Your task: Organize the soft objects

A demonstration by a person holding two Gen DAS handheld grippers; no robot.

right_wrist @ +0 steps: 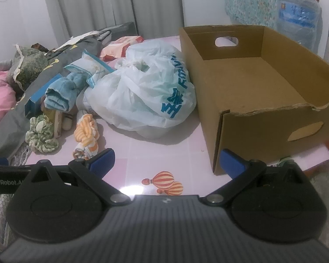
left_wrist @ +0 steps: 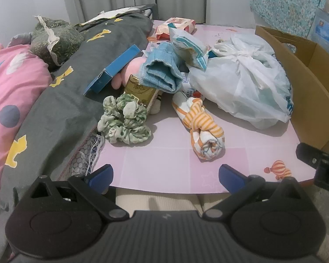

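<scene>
On the pink table (left_wrist: 164, 166) lie a green floral scrunchie (left_wrist: 124, 121), an orange-striped rolled cloth (left_wrist: 202, 127), a folded blue knit cloth (left_wrist: 162, 70) and a tied white plastic bag (left_wrist: 241, 76). A pink plush (left_wrist: 131, 65) peeks out under a blue box (left_wrist: 114, 70). My left gripper (left_wrist: 165, 178) hangs open at the table's near edge, short of the striped cloth. My right gripper (right_wrist: 166, 162) is open too, over the near edge between the striped cloth (right_wrist: 86, 135) and the empty cardboard box (right_wrist: 263, 92). The scrunchie (right_wrist: 40, 137) and bag (right_wrist: 147, 92) lie to its left.
A grey quilt with yellow shapes (left_wrist: 61, 100) and a pink quilt (left_wrist: 8, 100) press against the table's left side. A yellow drink carton (left_wrist: 140, 92), snack packets (left_wrist: 186, 43) and a tissue pack (left_wrist: 177, 25) sit further back. Curtains and a water jug (right_wrist: 298, 22) stand behind.
</scene>
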